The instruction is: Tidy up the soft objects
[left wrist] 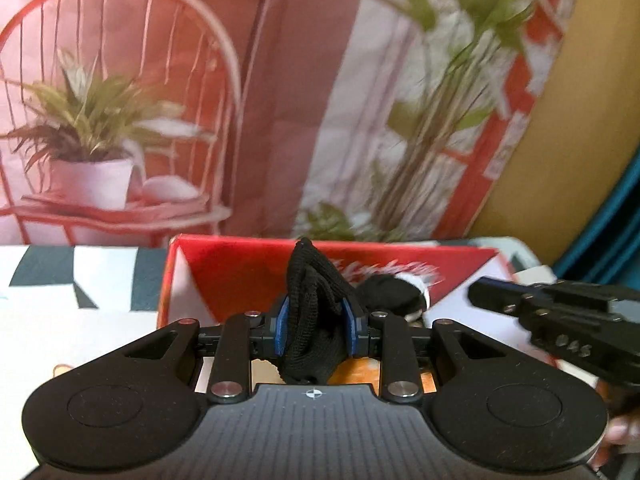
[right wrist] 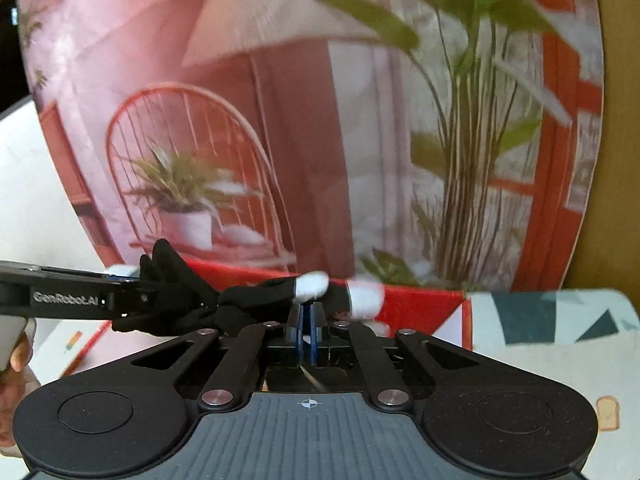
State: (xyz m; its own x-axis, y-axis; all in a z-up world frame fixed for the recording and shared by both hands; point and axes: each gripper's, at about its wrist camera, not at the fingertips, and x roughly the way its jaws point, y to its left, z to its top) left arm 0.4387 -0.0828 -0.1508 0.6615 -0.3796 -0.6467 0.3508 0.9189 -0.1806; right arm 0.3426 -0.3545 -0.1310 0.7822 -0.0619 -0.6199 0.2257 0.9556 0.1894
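Note:
A black knit sock (left wrist: 308, 280) stands bunched between the blue pads of my left gripper (left wrist: 316, 320), which is shut on it. The sock stretches right to a part with white patches (left wrist: 418, 284) at the tip of my right gripper (left wrist: 474, 294). In the right wrist view the same sock (right wrist: 256, 296) spans from my left gripper (right wrist: 146, 296) to my right gripper (right wrist: 306, 312). The right gripper's pads are pressed together on the sock's thin edge below its white toe. Both grippers hold it over an open red box (left wrist: 240, 268) (right wrist: 420, 308).
A printed backdrop (left wrist: 280, 100) of a red chair and plants rises just behind the box. The table wears a white cloth with dark teal shapes (right wrist: 560, 320). A person's hand (right wrist: 16, 360) grips the left tool. A brown board (left wrist: 568, 120) stands on the right.

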